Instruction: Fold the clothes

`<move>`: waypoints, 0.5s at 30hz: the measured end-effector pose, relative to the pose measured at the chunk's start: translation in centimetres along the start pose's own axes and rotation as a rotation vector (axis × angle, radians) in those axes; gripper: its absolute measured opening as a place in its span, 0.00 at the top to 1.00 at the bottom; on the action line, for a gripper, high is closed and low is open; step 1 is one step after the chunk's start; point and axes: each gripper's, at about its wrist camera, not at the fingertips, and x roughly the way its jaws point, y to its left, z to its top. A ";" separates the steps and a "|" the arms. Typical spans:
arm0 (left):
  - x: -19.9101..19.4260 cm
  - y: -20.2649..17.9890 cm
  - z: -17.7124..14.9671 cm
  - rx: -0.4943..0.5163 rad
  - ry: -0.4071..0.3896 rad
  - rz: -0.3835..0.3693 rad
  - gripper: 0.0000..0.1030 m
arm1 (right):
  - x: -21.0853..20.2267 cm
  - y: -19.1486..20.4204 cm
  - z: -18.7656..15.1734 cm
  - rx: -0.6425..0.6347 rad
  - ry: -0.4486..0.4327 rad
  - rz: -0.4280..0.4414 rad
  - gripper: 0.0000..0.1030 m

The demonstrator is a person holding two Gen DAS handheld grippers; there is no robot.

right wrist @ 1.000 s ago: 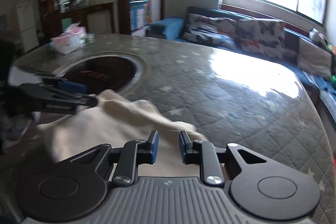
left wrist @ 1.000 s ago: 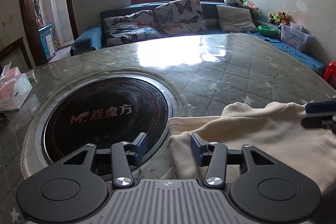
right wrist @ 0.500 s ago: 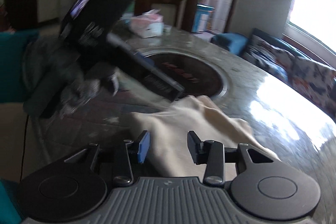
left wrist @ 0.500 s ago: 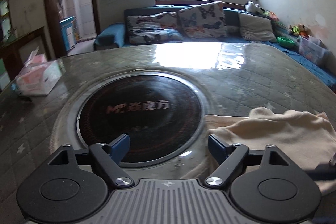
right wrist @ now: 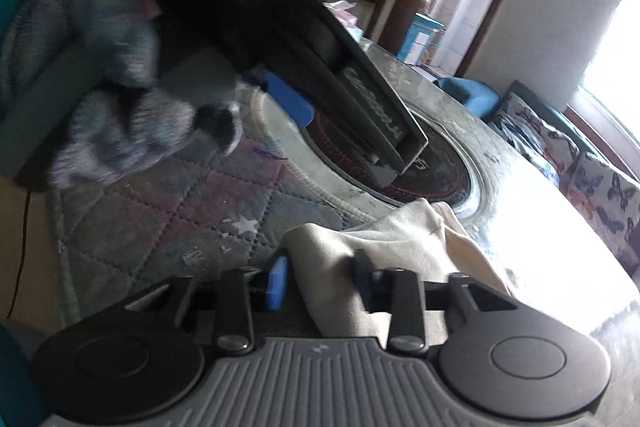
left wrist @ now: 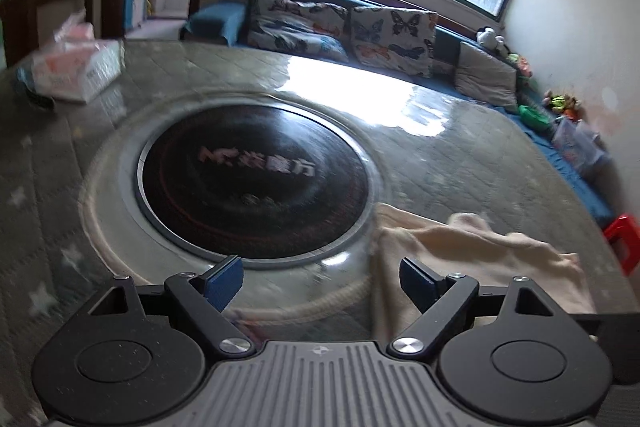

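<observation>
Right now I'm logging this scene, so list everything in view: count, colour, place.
cloth: one, cream, crumpled on the table by the hob
hob: one, black, round, set into the table
table: one, grey quilted cover
tissue box: one, pink and white, far left of table
sofa: one, blue, under the window
cushions: two butterfly print, one grey, on the sofa
stool: one, red, right of table
left gripper: fingers open, nothing between them
right gripper: fingers apart, cloth between them
</observation>
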 end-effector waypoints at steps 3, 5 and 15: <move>-0.1 -0.4 -0.1 -0.044 0.023 -0.038 0.16 | -0.5 -1.1 0.1 0.077 -0.018 0.022 0.84; 0.0 -0.6 -0.1 -0.092 0.044 -0.062 0.16 | -1.2 -2.1 0.2 0.137 -0.042 0.036 0.85; 2.4 -1.0 -0.5 -0.314 0.168 -0.167 0.21 | -5.1 -4.2 -0.6 0.282 -0.129 0.079 0.86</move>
